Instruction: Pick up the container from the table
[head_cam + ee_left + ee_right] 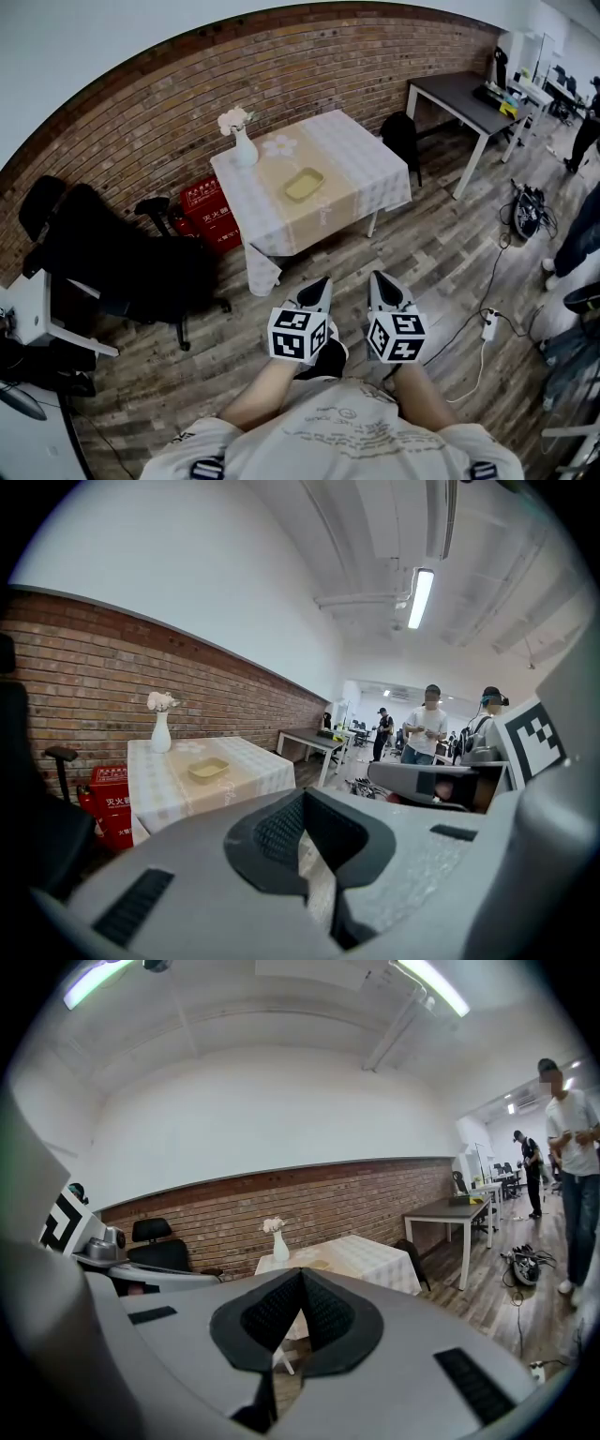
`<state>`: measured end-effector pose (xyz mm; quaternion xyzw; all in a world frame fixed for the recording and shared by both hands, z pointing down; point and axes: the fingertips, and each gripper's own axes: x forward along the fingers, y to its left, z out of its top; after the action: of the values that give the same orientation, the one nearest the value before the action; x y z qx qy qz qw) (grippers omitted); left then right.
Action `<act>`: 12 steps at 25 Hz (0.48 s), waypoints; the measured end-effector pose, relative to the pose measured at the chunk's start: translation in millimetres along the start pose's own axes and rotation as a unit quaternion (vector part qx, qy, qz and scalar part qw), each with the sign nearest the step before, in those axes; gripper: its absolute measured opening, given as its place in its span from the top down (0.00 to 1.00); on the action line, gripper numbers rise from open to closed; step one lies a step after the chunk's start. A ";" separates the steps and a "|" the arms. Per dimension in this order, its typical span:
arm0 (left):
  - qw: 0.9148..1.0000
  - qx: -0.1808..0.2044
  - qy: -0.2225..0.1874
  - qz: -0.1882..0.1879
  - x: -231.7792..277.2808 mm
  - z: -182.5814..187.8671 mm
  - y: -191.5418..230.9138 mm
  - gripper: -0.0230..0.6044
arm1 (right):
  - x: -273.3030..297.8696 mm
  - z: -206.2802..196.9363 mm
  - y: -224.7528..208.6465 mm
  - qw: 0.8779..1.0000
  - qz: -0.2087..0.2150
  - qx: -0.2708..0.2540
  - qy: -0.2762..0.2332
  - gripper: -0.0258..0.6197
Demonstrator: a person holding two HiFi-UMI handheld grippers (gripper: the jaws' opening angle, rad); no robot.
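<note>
Fingers (277,840) pressed tip to tip on both, nothing between. Left gripper (321,282) and right gripper (379,278) are held low by the body, aimed at the table (375,178). Shallow yellow container (304,184) sits mid-tablecloth, well apart from both, near the vase (243,145). Likely carry posture; approach not yet made.

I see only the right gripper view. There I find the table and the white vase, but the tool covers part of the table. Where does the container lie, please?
Observer: In the head view the container, shallow and yellowish, lies near the middle of the table, apart from the vase.
Operator: Does the left tool hold something?
Observer: No. The left gripper view shows the left tool shut, with nothing between its jaws.
Operator: Are the tools over the table?
Observer: No. The head view shows both, the right tool too, close to the person, with wooden floor between them and the table.
</note>
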<state>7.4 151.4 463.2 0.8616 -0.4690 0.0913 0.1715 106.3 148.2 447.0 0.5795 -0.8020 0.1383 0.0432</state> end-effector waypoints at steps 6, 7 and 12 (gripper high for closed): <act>1.000 -0.009 0.002 0.007 28.7 7.9 21.5 0.96 | 33.8 6.4 -8.3 1.000 0.006 -0.005 0.003 0.96; 1.000 -0.010 0.003 0.007 35.0 9.9 25.7 0.96 | 40.7 7.8 -10.1 1.000 0.007 -0.005 0.004 0.96; 1.000 -0.021 0.005 0.003 72.8 20.9 42.0 0.96 | 74.8 13.4 -26.9 1.000 0.006 -0.007 0.011 0.96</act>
<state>11.6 65.8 475.9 0.8560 -0.4725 0.0861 0.1916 108.5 68.1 456.0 0.5728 -0.8059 0.1392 0.0557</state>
